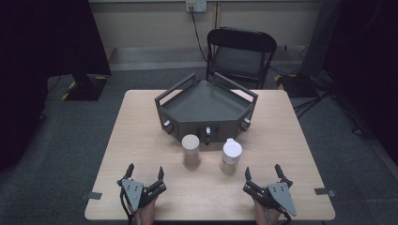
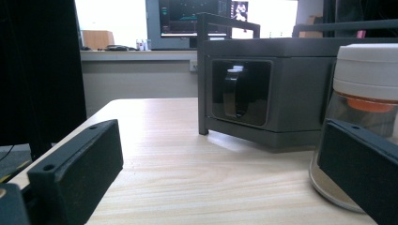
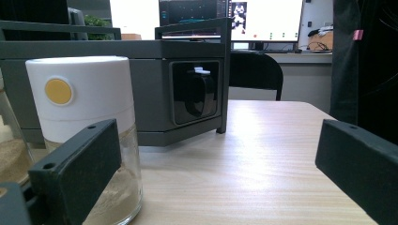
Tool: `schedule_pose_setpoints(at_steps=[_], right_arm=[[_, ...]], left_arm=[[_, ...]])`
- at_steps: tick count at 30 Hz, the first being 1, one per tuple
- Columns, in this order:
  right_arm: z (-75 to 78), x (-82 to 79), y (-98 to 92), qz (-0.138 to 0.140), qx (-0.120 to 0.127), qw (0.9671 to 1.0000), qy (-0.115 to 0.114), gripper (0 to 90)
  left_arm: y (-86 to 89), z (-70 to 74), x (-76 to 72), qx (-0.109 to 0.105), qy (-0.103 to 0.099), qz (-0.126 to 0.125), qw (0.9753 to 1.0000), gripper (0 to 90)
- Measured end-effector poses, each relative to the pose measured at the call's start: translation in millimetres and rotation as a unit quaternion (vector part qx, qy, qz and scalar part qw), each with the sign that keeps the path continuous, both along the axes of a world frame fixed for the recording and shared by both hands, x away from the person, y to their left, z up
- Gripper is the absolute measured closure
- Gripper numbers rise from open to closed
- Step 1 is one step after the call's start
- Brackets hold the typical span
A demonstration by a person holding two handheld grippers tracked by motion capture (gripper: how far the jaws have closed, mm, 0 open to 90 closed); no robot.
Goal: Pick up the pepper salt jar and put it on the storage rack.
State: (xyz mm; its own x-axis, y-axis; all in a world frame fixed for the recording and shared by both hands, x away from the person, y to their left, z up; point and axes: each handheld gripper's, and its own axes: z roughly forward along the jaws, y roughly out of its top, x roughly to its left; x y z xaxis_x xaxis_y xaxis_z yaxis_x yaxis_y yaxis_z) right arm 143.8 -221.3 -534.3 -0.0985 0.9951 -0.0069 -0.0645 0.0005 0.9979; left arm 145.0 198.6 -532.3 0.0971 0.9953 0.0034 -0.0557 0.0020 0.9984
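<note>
Two glass jars stand on the wooden table (image 1: 141, 122) in front of a grey angular tray box (image 1: 206, 105) with rail handles. The left jar (image 1: 190, 149) has a tan lid; the right jar (image 1: 231, 154) has a white lid. My left gripper (image 1: 145, 169) rests open near the front edge, short of the tan-lidded jar (image 2: 366, 93), which stands just past its right jaw. My right gripper (image 1: 263, 170) is open too, and the white-lidded jar (image 3: 82, 108), holding pale powder, stands beyond its left jaw. Nothing lies between either pair of jaws.
The tray box (image 2: 291, 84) has dark windowed knobs on its front faces (image 3: 195, 93). Behind the table stands a black folding chair (image 1: 239, 54). Dark curtains hang on both sides, and cables run over the grey floor at the right.
</note>
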Motion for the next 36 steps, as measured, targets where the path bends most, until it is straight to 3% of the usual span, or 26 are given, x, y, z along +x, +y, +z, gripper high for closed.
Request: schedule_pose_setpoints(at_steps=[36], right_arm=[[0.2, 0.0, -1.4, 0.004, 0.0, 1.0, 0.001, 0.0]], left_arm=[[1.0, 0.0, 0.0, 0.001, 0.0, -0.003, 1.0, 0.0]])
